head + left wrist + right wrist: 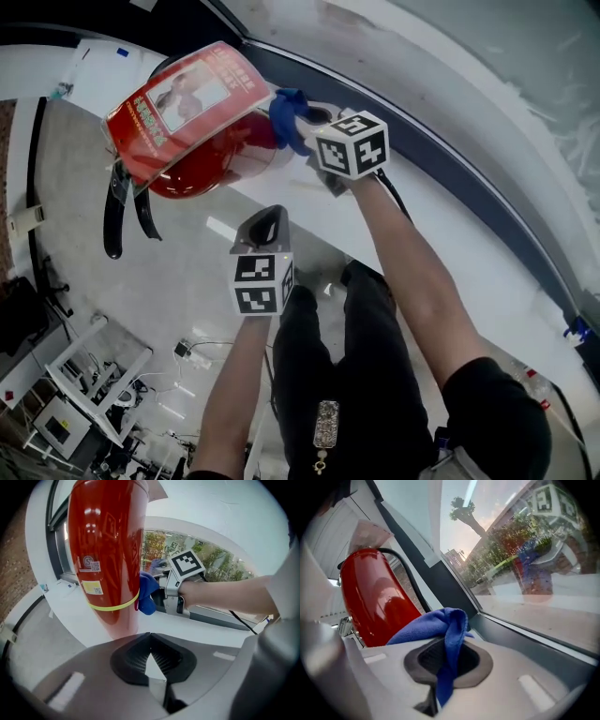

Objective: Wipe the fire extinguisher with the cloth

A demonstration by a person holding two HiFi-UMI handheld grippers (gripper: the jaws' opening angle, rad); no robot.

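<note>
- Now the extinguisher point(217, 150) stands upright on the white sill point(502, 281), seemingly near its front edge, below the window.
- Right gripper point(445, 660) is clamped on a fold of the blue cloth point(440, 623), which touches the red shell's side.
- Left gripper point(152, 660) has its jaws together with nothing between them, and sits off the sill's front edge, clear of the extinguisher.
- Likely heavy, rigid and glossy-slick; a push high up could rock it, so steady it at the neck.
- Cloth is soft and light; a pinched fold suffices.

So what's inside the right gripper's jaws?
A blue cloth, pinched by the right gripper, bunched beside the red fire extinguisher. The folds cover where the jaws meet.
</note>
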